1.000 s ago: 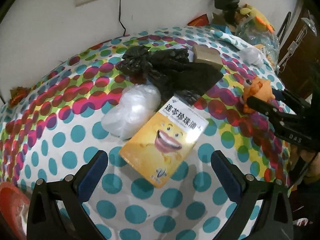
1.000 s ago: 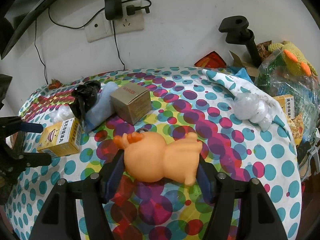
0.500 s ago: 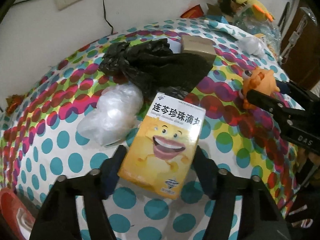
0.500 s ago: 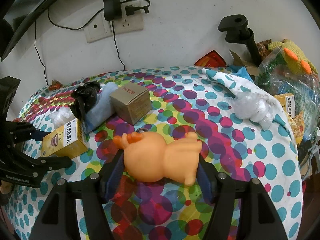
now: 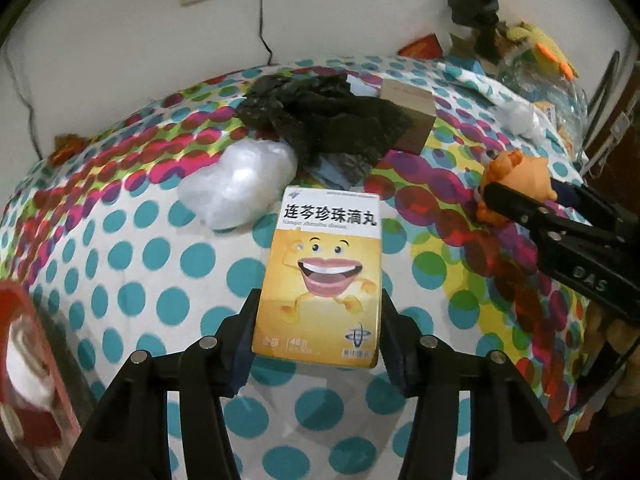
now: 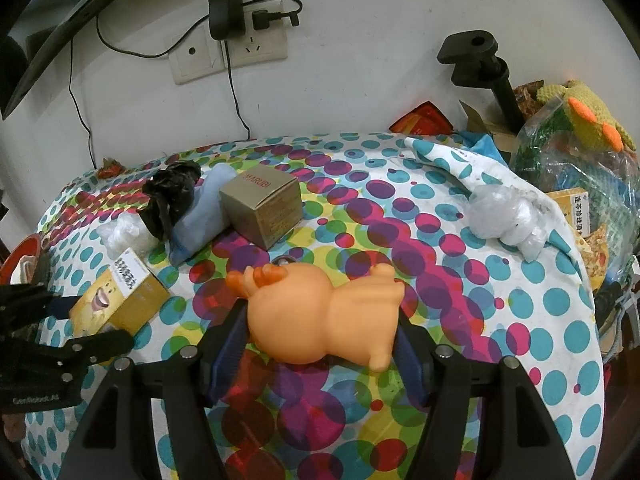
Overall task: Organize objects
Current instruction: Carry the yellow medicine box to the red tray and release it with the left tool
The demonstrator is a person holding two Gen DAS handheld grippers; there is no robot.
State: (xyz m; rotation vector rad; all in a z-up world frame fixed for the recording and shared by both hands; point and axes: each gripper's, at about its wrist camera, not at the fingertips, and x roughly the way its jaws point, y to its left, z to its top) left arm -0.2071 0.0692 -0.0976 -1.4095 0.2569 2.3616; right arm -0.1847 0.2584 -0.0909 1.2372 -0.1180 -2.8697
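A yellow medicine box point(image 5: 320, 276) with a smiling cartoon face lies on the polka-dot table point(image 5: 120, 280). My left gripper point(image 5: 318, 320) is shut on its near end; it also shows in the right wrist view point(image 6: 86, 320) with the box point(image 6: 120, 300). My right gripper point(image 6: 322, 324) is shut on an orange rubber toy animal point(image 6: 320, 320), lying on its side between the pads. In the left wrist view the toy point(image 5: 516, 176) and right gripper point(image 5: 520, 200) are at the right.
A black plastic bag point(image 5: 324, 120), a white plastic wad point(image 5: 240, 180) and a brown carton point(image 6: 262, 204) sit toward the back. Another white wad point(image 6: 504, 220) and a cluttered bag pile point(image 6: 580, 160) are at right. A red object point(image 5: 24, 360) is at left.
My left gripper moved forward around the yellow box and closed on it; the box now sits straight between the fingers. The right gripper with the toy has stayed put.
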